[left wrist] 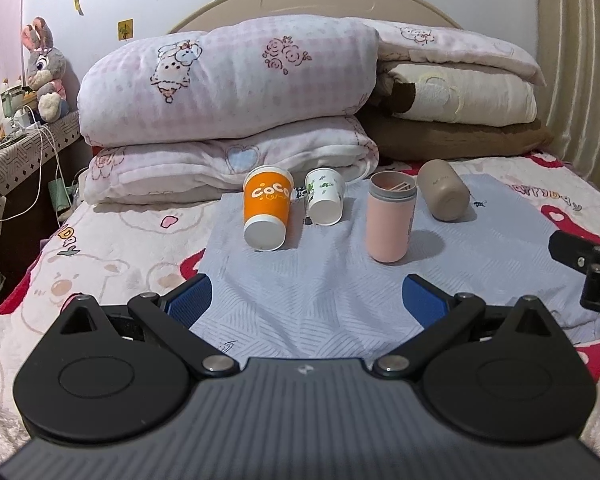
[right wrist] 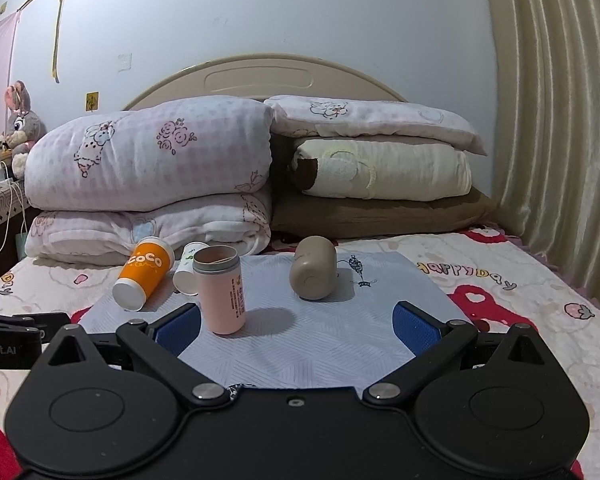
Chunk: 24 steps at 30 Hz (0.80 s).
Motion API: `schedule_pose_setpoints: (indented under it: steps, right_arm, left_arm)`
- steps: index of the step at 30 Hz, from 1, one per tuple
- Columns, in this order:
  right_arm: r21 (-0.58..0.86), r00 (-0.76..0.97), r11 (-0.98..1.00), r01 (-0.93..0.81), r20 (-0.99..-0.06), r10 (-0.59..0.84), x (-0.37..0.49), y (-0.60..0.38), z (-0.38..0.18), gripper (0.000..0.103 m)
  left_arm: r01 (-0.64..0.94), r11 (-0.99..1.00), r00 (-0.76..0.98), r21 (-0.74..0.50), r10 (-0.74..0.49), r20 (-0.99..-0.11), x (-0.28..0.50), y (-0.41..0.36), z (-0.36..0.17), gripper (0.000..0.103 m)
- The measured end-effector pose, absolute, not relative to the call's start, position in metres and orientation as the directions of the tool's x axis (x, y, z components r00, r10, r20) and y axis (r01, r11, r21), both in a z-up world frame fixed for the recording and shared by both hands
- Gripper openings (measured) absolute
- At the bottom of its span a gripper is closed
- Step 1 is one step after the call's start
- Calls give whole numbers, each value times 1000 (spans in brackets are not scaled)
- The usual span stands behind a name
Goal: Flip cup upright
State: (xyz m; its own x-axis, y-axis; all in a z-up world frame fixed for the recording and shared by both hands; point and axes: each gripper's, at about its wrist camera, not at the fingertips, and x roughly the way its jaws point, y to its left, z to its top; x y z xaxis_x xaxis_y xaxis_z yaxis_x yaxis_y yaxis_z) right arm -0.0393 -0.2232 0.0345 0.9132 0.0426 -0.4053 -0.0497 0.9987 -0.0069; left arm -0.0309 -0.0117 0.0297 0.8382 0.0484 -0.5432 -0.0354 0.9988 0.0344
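Note:
Four cups sit on a pale blue cloth (left wrist: pixel 312 280) on the bed. An orange "CoCo" cup (left wrist: pixel 266 208) (right wrist: pixel 144 278) lies on its side, bottom toward me. A small white floral cup (left wrist: pixel 325 197) (right wrist: pixel 188 274) lies tipped beside it. A pink cup (left wrist: pixel 390 218) (right wrist: pixel 222 290) stands upright, mouth up. A beige cup (left wrist: pixel 443 190) (right wrist: pixel 313 268) lies on its side. My left gripper (left wrist: pixel 306 300) is open and empty, short of the cups. My right gripper (right wrist: pixel 296 324) is open and empty, in front of the pink and beige cups.
Folded quilts and pillows (left wrist: pixel 228 92) (right wrist: pixel 372 168) are stacked behind the cups against the headboard. A bedside table with cables and a plush rabbit (left wrist: pixel 44 68) stands at the left. A curtain (right wrist: pixel 560 120) hangs at the right. The right gripper's body shows at the left wrist view's right edge (left wrist: pixel 592 272).

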Motion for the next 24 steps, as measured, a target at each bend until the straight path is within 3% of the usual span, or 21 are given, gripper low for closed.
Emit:
schedule_pose_setpoints:
  steps: [24]
  right_arm:
    - [-12, 911, 999, -48, -410, 39, -39, -224, 32, 103]
  left_arm:
    - [-51, 998, 850, 37, 63, -523, -32, -13, 32, 103]
